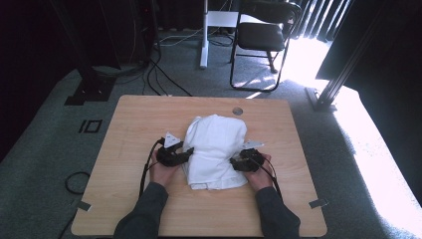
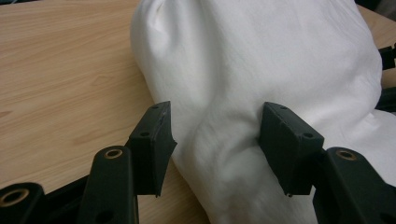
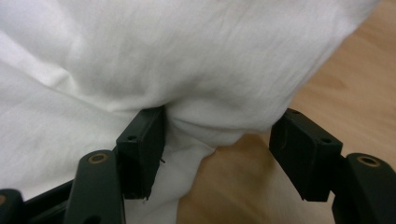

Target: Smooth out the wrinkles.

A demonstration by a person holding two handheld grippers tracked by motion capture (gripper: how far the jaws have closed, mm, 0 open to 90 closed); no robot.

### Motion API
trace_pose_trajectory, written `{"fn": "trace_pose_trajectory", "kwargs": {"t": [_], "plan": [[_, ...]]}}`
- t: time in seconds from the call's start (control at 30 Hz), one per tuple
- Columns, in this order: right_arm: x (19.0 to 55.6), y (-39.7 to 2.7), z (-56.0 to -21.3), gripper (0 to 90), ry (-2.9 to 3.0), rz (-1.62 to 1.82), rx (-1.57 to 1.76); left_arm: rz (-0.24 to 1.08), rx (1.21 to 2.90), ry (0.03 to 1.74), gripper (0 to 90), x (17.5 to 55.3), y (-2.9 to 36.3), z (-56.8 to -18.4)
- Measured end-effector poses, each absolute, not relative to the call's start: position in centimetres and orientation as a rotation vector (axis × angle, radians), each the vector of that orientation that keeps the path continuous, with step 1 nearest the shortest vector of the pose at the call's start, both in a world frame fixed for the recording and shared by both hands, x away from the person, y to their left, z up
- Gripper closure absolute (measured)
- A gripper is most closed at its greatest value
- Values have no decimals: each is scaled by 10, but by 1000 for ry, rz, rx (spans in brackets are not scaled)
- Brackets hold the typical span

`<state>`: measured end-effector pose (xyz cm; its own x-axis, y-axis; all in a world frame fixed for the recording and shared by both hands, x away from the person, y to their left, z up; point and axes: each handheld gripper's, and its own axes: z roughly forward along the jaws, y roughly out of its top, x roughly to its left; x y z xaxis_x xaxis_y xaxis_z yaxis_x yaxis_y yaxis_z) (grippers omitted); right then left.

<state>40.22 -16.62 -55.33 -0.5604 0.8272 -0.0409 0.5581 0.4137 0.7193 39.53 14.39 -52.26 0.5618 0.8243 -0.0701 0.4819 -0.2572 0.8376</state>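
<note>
Both forearms reach in level, hands low on the table (image 1: 129,119). Left gripper (image 2: 215,140) jaws part-open, a bulge of white cloth (image 1: 215,149) between them, pads touching; right gripper (image 3: 217,149) jaws apart, one pad against a cloth fold. Cloth heaped between, extending beyond both.

We look down and forward from above the light wooden table (image 1: 149,114). Each gripper camera sits close behind its own jaws, facing inward; all three views share the rumpled white cloth bundle (image 1: 215,149) (image 2: 261,70) (image 3: 163,56).
</note>
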Motion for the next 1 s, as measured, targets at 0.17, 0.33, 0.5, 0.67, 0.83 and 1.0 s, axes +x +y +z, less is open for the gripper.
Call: {"fn": "trace_pose_trajectory", "kwargs": {"t": [0.17,0.33,0.5,0.67,0.83,1.0], "plan": [[413,-168,-553,299,2286,938,1207,469,1883,1058,457,394,149,-521],[402,-193,-552,306,2251,1003,1272,476,1855,1033,455,385,158,-511],[374,-230,-544,320,2137,1129,1366,480,1816,1023,454,375,170,-500],[358,-245,-544,320,2103,1120,1388,491,1797,1017,454,364,180,-492],[350,-259,-547,320,2067,1140,1436,488,1784,1009,454,354,186,-491],[352,-262,-548,320,2049,1153,1454,493,1783,1001,454,346,189,-489]]}}
